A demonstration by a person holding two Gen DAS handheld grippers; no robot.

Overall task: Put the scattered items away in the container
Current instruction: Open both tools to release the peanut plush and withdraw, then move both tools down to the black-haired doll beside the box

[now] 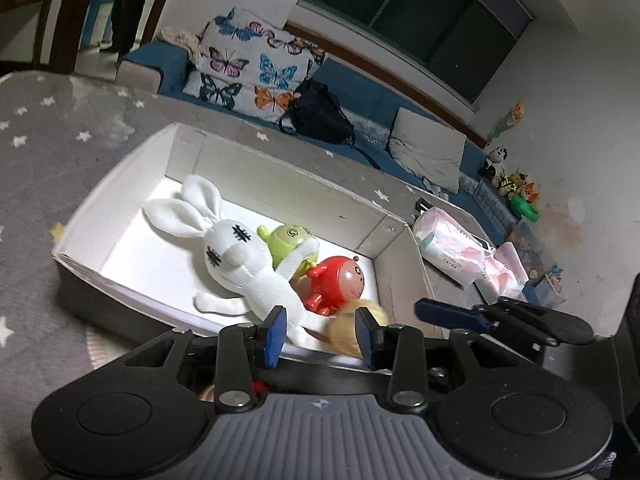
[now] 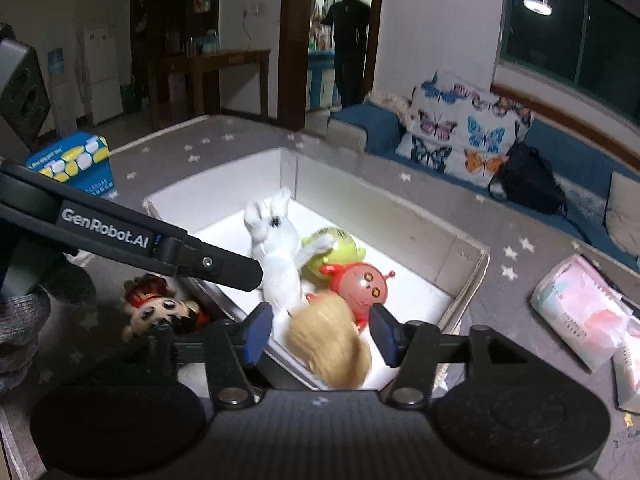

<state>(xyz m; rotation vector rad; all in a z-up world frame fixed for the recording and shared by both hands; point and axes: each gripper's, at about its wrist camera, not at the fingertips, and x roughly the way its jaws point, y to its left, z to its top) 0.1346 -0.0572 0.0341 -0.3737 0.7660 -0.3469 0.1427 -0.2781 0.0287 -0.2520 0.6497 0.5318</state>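
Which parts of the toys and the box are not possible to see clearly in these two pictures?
- Blond doll: motion-blurred in both views; face unseen; contact with the right gripper unclear.
- Dark-haired doll outside the white box: right wrist view, partly covered by the left gripper's arm; unseen in the left wrist view.
- Green toy: the white rabbit overlaps it in both views.
- Red toy: lower body behind the blond doll.

Four toys are counted in one white box (image 2: 464, 258): a white rabbit (image 2: 276, 256), a green figure (image 2: 340, 246), a red figure (image 2: 362, 282), a blond doll (image 2: 332, 344). One dark-haired doll (image 2: 160, 308) is counted beside the box's near-left corner.
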